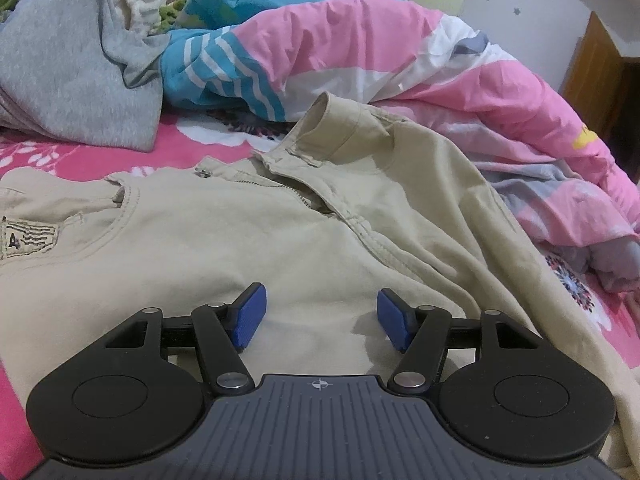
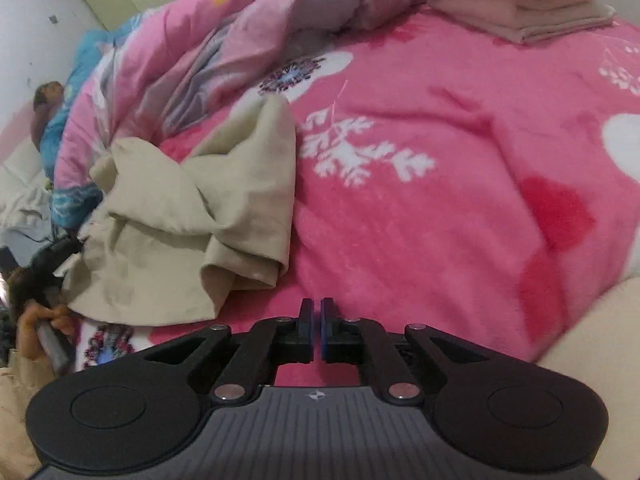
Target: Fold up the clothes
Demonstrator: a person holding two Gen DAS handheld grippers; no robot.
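Domestic bedroom, judged from soft furnishings throughout. Bed covered by a pink fleece blanket (image 2: pixel 460 200) with white floral print. Crumpled pink, white and grey quilt (image 1: pixel 400 52) heaped along the far side, with a blue striped quilt (image 1: pixel 224 68) beside it. Loose clothing on the bed: beige trousers (image 1: pixel 240 240), grey garment (image 1: pixel 68 68). Folded pinkish textiles (image 2: pixel 516 4) stacked at one corner. Plain pale wall (image 2: pixel 36 20) and wooden furniture (image 1: pixel 592 80) at the edges.
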